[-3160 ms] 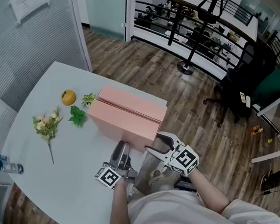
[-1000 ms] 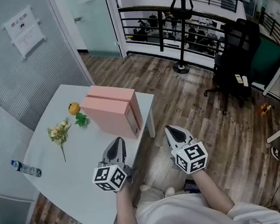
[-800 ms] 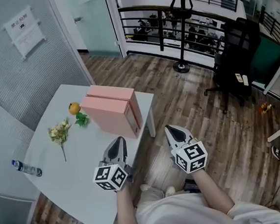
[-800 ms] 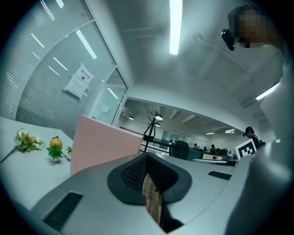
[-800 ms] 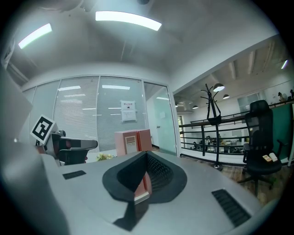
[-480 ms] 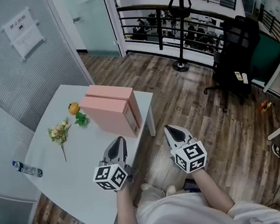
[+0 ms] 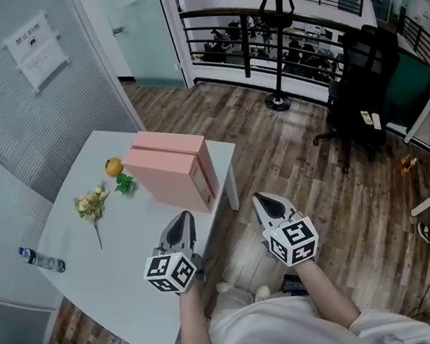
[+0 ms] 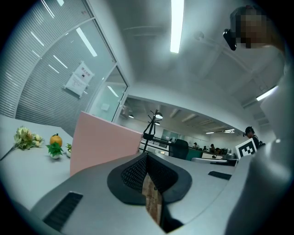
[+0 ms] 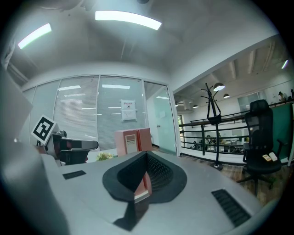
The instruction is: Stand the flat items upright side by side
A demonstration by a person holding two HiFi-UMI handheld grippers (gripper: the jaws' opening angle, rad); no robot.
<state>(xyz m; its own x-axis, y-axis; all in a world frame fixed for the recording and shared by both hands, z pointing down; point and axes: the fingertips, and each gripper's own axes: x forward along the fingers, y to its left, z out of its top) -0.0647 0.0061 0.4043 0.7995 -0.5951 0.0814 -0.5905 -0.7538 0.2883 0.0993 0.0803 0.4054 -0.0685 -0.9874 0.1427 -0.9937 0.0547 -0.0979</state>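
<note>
The left gripper (image 7: 181,220) sits over the near edge of the table (image 7: 126,270). Its grey, wedge-shaped jaws are pressed tip to tip with nothing between them. In its own view the black ribbed pads meet in one seam. The right gripper (image 7: 262,201) is beside it, off the table and above the floor (image 7: 273,150). Its jaws are likewise closed and empty, the pads meeting along a thin line. Each gripper carries a white cube printed with black square markers, held by a bare forearm.

The table is smooth, matt white, with a curved left side and a squared right corner. On that far right corner stand the boxes (image 7: 171,170). They are two flat pink slabs on edge, flank against flank, with a straight seam running along their tops. Their surface looks like plain matt card. The narrow ends face the grippers, and the right gripper view shows a pale label on one end. Both grippers are well apart from the boxes.

Left of the boxes lie a spiky green leaf (image 7: 125,184) and a small round orange (image 7: 113,167). Further left is a limp bunch of pale flowers (image 7: 90,205) on a thin stem. A clear bottle (image 7: 40,260) lies on its side at the table's left rim.

The floor is brown wood planking. Behind the table rises ribbed frosted glass with a paper notice (image 7: 36,45). To the right stand a black metal railing (image 7: 307,26), a black stand (image 7: 277,18) and a black chair (image 7: 361,78).
</note>
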